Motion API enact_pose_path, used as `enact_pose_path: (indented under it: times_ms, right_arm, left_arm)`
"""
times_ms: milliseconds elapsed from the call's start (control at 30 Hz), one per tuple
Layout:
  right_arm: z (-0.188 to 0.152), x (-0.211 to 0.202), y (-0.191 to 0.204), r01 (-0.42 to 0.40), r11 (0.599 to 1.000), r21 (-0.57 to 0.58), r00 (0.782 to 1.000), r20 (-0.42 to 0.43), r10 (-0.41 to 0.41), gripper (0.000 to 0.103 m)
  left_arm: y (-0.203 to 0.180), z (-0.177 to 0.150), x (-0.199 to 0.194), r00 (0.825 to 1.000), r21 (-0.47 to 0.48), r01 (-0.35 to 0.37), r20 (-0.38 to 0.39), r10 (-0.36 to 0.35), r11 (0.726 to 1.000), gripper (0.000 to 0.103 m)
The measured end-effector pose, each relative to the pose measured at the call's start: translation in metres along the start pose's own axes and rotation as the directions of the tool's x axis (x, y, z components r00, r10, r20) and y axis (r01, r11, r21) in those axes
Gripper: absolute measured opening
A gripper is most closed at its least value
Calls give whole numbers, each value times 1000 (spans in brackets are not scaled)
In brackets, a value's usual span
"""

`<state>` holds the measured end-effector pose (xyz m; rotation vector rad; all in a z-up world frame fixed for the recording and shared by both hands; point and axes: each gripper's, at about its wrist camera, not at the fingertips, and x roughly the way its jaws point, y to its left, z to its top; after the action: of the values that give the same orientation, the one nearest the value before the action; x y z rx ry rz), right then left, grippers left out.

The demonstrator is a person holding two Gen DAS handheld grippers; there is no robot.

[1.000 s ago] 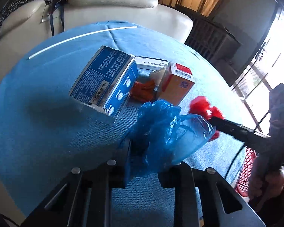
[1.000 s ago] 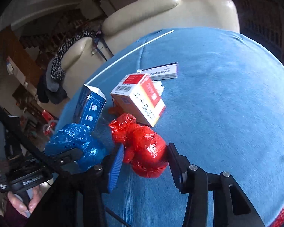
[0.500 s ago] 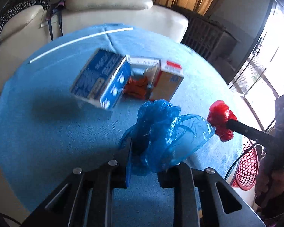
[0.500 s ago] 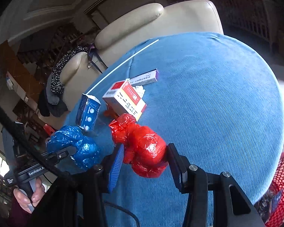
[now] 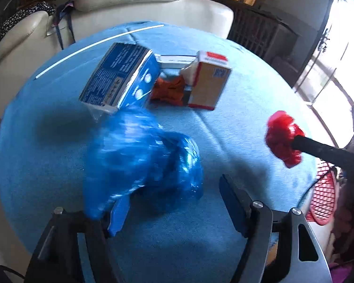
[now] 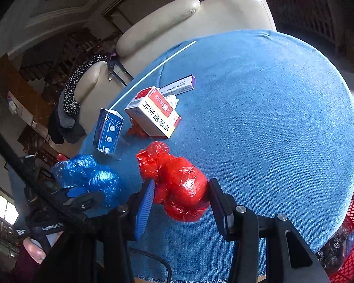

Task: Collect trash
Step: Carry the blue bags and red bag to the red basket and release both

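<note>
A crumpled blue plastic bag (image 5: 141,160) hangs blurred between the jaws of my left gripper (image 5: 175,210), which are opening. It leans on the left finger, and the right finger (image 5: 233,207) stands clear of it. In the right wrist view my right gripper (image 6: 180,202) is shut on a crumpled red plastic bag (image 6: 177,184), held just above the blue tablecloth (image 6: 271,118). The left wrist view shows that red bag (image 5: 282,136) at the right, near the table's edge. The blue bag (image 6: 89,176) shows at the lower left of the right wrist view.
More trash lies mid-table: a blue carton (image 5: 120,80), a red and white box (image 5: 210,82), an orange wrapper (image 5: 168,90) and a flat white box (image 5: 174,61). A red mesh basket (image 6: 351,224) stands beyond the table's right edge. A cream sofa (image 5: 129,0) is behind.
My left jaws have spread apart, and the blue bag has come loose and slumped toward the left finger. The right gripper has carried the red bag further toward the table's right edge.
</note>
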<state>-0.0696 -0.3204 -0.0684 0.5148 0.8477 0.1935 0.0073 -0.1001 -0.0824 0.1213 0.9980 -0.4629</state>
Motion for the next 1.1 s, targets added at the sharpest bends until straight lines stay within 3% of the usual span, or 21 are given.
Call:
enact_pose_path:
  times_ms: [67,100,133,233,500,733,1100]
  right_arm:
    - [0,-1,-1,-3,1000,2,1000,0,3,50]
    - [0,-1,-1,-4,1000,3,1000,0,4,50]
    - [-1,-1,-1,-4,1000,3,1000,0,4,50]
    - [-1,-1,-2,-10,1000,8,1000,1,10,50]
    - [-3,-10,-3,-14,1000,-9,1000,23,14,50]
    - [-10,-33,-15,-5,1000,2,998,57,5,50]
    - [-35,-92,-65,50,995,91,991,121,-61,50]
  left_arm:
    - [3,1,3,1000,-16,-6,6,6,1000,70]
    - [6,1,5,1000,-32,-3,4,3,999,54]
    - [9,1,7,1000,-46,8,-7,-8,999,51]
    - [12,3,7,1000,-67,8,5,-7,998,46]
    - [-9,8,-13,999,-2,-2,49,2,1000,45]
    - [-52,15,-28,998,89,15,52,-20,996,45]
    - [-142,15,-23,995,280,93,6,-98,956,45]
